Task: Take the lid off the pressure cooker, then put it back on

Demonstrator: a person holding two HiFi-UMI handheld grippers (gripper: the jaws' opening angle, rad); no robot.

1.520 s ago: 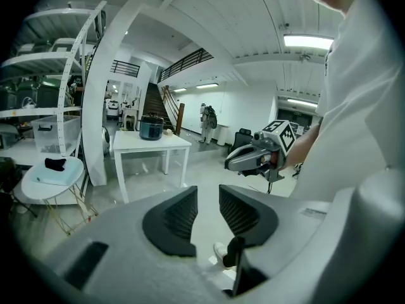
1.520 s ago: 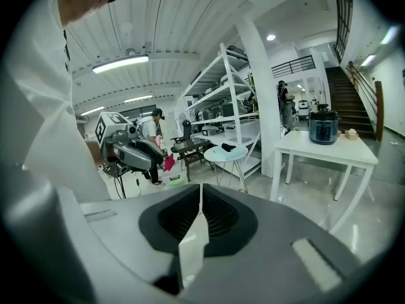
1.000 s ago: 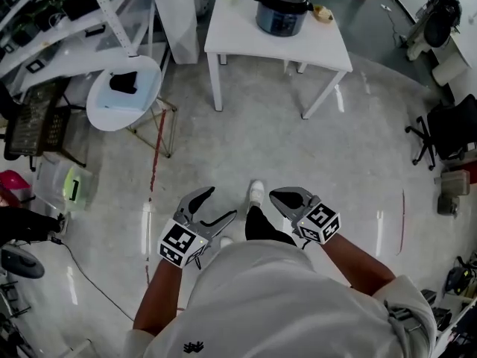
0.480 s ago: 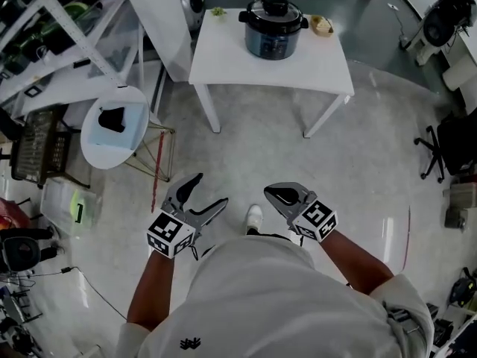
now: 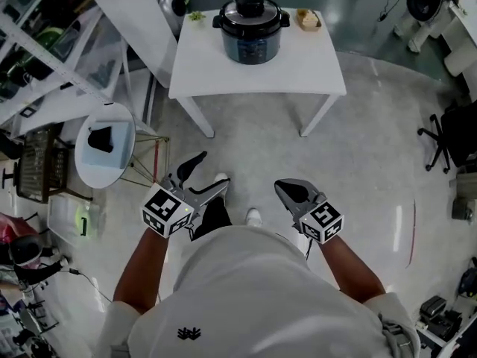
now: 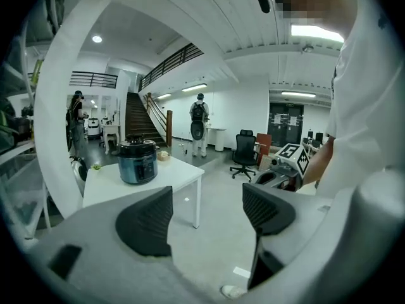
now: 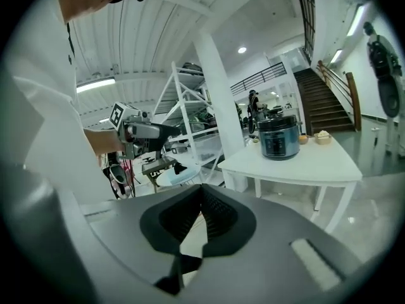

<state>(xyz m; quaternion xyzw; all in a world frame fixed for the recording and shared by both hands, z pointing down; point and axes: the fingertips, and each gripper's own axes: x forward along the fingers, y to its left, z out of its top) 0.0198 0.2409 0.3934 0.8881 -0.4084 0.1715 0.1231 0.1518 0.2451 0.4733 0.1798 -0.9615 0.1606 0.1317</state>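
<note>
Nothing of the task is done yet. The pressure cooker sits on the white table, well ahead of both grippers, with its lid on. The left gripper has just been opening; its jaws are wide apart with nothing between them. The right gripper has its jaws pressed together, holding nothing.

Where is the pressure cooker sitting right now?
The pressure cooker stands top centre in the head view, on the far side of the white table, with a small dish to its right.
</note>
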